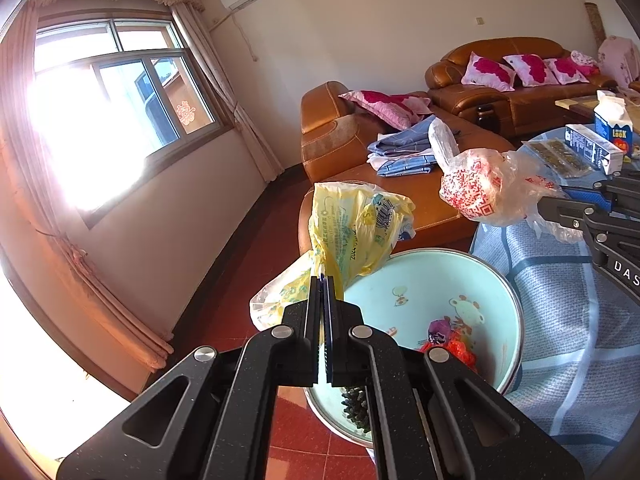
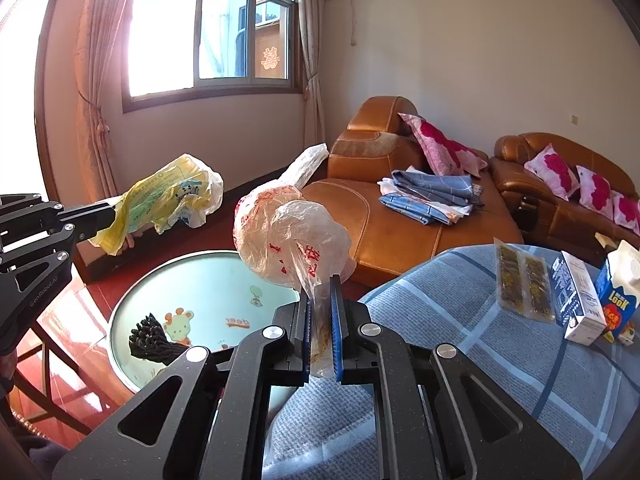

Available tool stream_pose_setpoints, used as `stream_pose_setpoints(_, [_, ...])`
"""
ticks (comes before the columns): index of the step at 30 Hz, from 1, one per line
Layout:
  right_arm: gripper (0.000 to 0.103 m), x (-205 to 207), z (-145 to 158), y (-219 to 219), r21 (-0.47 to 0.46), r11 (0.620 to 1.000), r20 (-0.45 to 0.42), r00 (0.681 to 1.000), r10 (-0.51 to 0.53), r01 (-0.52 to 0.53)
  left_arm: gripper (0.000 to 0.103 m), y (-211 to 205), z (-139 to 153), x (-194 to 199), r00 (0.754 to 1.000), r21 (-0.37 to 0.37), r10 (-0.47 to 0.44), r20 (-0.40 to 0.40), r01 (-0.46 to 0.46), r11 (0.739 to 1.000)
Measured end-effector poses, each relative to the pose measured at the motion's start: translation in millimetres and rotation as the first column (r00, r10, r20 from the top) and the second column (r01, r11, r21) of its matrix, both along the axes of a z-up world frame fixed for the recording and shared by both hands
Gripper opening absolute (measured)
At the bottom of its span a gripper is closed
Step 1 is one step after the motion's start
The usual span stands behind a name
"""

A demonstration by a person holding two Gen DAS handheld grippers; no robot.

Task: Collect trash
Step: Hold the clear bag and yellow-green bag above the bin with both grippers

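Note:
My left gripper (image 1: 323,280) is shut on a crumpled yellow plastic bag (image 1: 352,228), held up over the rim of a light blue basin (image 1: 424,280). From the right wrist view the same yellow bag (image 2: 172,196) hangs from the left gripper (image 2: 114,210) at the left. My right gripper (image 2: 322,284) is shut on a clear plastic bag with red print (image 2: 288,236), held above the basin (image 2: 208,280). That red-printed bag (image 1: 492,188) shows at the right of the left wrist view. In the basin lie a dark bundle (image 2: 150,338) and red and purple wrappers (image 1: 452,340).
A table under a blue checked cloth (image 2: 460,320) stands to the right, with snack packets (image 2: 522,284), a white carton (image 2: 576,300) and a blue milk carton (image 2: 618,296) on it. Behind are brown leather sofas (image 2: 400,216) with pink cushions and folded blue cloth (image 2: 428,196). The floor is red tile (image 1: 256,256).

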State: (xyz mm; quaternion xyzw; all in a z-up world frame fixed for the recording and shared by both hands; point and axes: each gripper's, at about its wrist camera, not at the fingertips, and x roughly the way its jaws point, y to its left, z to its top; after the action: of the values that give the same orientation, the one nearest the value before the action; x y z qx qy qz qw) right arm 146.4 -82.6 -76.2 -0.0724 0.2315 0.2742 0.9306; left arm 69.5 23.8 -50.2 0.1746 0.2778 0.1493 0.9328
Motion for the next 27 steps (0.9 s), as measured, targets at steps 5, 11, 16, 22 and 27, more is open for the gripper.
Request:
stream_pose_setpoints(5, [0.009, 0, 1, 5, -0.017, 1.0, 0.011, 1.0, 0.014, -0.014, 0.001, 3, -1, -2, 1.0, 0.004, 0.01, -0.002, -0.01, 1.0])
stream_pose_setpoints(11, [0.009, 0, 0, 6, -0.023, 1.0, 0.015, 1.0, 0.016, -0.016, 0.001, 4, -2, -5, 1.0, 0.005, 0.017, 0.0, -0.017, 1.0])
stream_pose_setpoints(16, [0.009, -3, 0, 9, -0.031, 0.999, 0.028, 0.999, 0.03, -0.03, 0.001, 3, -2, -7, 1.0, 0.009, 0.022, 0.005, -0.022, 1.0])
stream_pose_setpoints(22, [0.009, -2, 1, 14, -0.027, 0.999, 0.034, 0.999, 0.038, -0.037, 0.001, 6, -1, -10, 0.999, 0.015, 0.039, 0.012, -0.039, 0.999])
stream_pose_setpoints(27, [0.009, 0, 0, 19, -0.036, 0.998, 0.036, 0.998, 0.055, -0.054, 0.001, 9, -3, -9, 0.998, 0.022, 0.059, 0.01, -0.059, 0.998])
